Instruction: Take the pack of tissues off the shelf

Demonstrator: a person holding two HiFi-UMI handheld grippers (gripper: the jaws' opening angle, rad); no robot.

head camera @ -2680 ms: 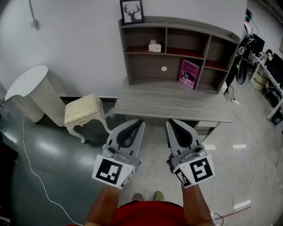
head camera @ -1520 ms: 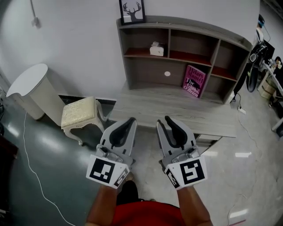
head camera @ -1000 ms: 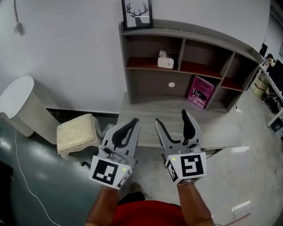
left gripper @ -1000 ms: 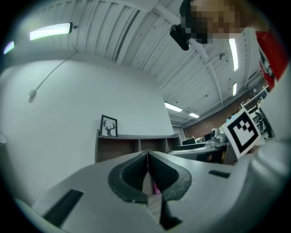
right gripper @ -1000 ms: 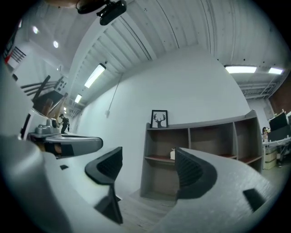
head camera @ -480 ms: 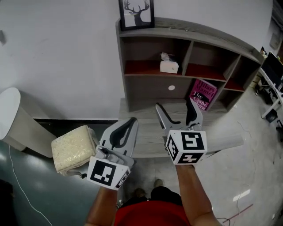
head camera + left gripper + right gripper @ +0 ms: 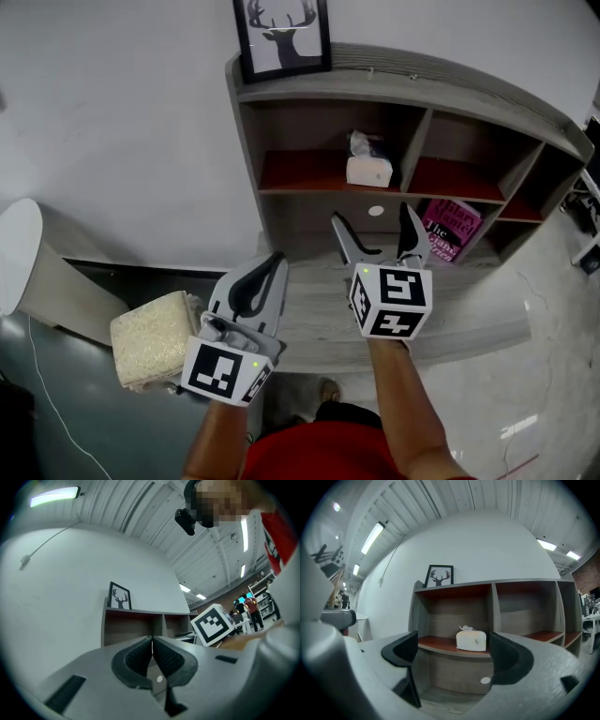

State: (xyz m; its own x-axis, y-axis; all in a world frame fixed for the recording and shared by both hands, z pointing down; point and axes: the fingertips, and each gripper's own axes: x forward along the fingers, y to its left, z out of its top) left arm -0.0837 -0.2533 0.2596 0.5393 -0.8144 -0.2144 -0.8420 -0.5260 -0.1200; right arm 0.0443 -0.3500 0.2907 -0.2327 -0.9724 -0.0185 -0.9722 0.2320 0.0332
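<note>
In the head view, the pack of tissues (image 7: pixel 369 171) sits on the red board of the shelf's (image 7: pixel 412 70) upper left compartment, close to the divider. The right gripper (image 7: pixel 373 217) is raised in front of the shelf, below the pack and apart from it. The left gripper (image 7: pixel 272 262) hangs lower, before the shelf's left end.

In the left gripper view, its jaws are pressed together with nothing between them.

In the right gripper view, the jaws stand wide and are opening. The pack shows in the gap, resting on the shelf, and the pads do not touch it.
</note>
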